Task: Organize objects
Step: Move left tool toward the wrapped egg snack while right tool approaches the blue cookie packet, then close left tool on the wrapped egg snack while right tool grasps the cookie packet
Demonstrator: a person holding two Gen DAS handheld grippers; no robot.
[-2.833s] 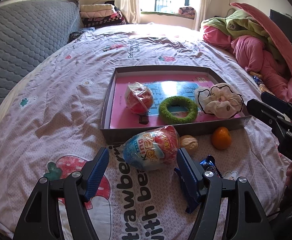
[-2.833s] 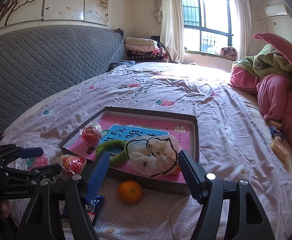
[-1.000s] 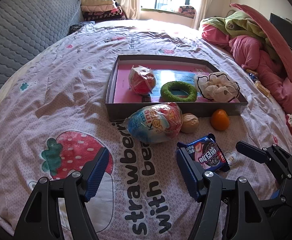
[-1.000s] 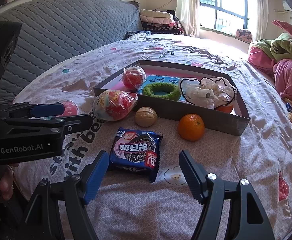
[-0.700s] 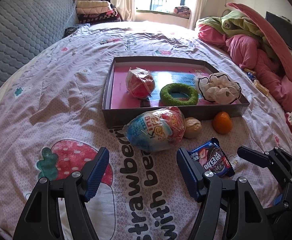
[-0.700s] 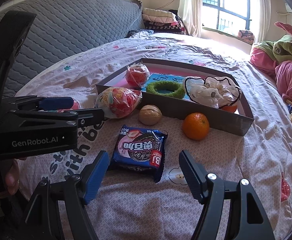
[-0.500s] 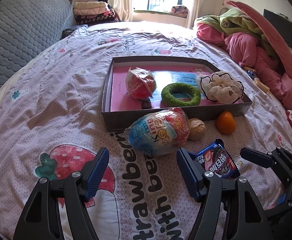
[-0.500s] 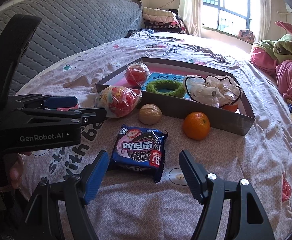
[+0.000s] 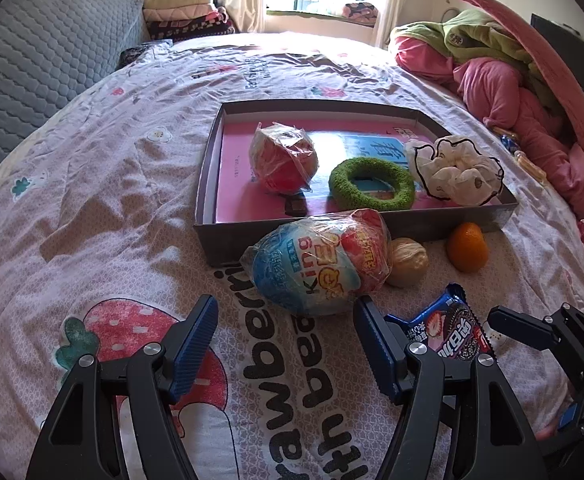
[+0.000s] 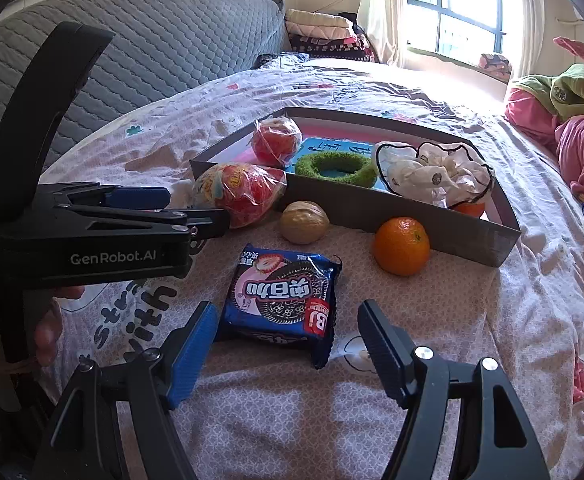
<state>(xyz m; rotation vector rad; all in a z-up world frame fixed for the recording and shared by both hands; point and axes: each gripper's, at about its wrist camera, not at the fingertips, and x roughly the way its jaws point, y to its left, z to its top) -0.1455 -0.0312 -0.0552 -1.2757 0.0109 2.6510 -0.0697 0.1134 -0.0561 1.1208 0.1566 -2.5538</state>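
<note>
Blue cookie packet (image 10: 283, 295), walnut (image 10: 303, 222) and orange (image 10: 401, 246) crowd the tray (image 10: 403, 216); both grippers gape empty.

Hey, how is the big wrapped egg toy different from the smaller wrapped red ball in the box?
The wrapped egg toy lies on the bedsheet outside the box, against its front wall; the wrapped red ball sits inside it. The egg toy is larger and egg-shaped, the ball rounder. The egg toy is blue and red with printed lettering; the ball is mostly red. Both are in crinkly clear plastic.

Home bedroom: quilted bed (image 9: 132, 184), headboard (image 10: 180, 52)
</note>
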